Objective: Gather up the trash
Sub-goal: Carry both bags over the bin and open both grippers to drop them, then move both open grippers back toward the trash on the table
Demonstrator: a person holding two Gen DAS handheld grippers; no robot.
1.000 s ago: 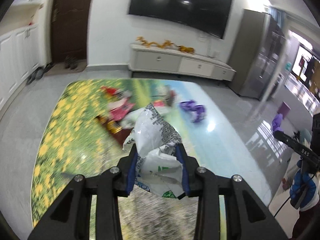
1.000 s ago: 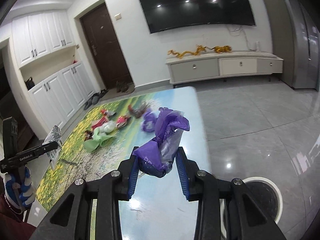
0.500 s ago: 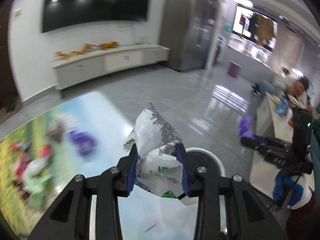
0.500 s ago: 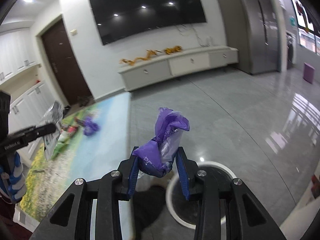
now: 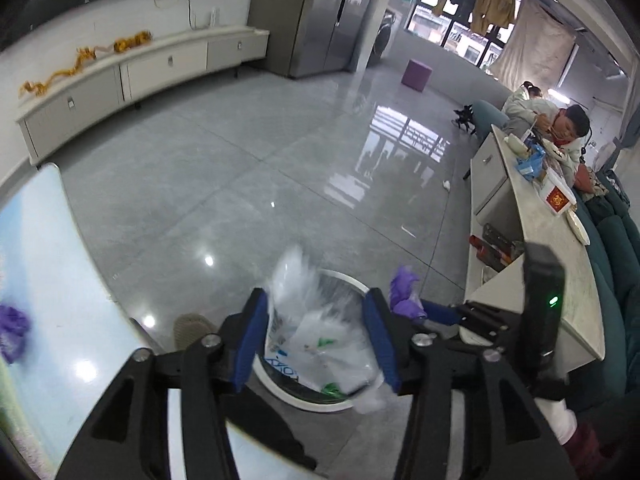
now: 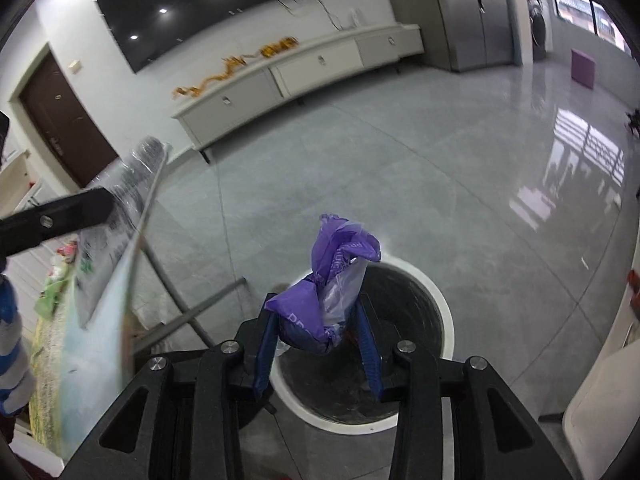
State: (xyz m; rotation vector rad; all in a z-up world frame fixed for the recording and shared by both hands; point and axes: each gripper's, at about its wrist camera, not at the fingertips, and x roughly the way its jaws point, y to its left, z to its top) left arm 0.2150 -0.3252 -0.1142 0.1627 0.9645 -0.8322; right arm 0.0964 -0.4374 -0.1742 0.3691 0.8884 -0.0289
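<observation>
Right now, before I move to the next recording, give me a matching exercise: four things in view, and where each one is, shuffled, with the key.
Things:
1. white plastic bag
2. purple wrapper
3. trash bin
4. yellow garland

Places:
A. on the long white cabinet
B. between the right gripper fingers
C. on the floor, below both grippers
D. between the left gripper fingers

Pairs: 1-D, 2-B, 3-C, 4-A.

The left gripper's fingers have just been opening, with the bag between them.

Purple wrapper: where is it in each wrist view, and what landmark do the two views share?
Left wrist: purple wrapper sits right of centre, at the right gripper's tip, beside the bin.
Right wrist: purple wrapper at lower centre, between the fingers, above the bin.
Shared landmark: white-rimmed trash bin on the floor.
</observation>
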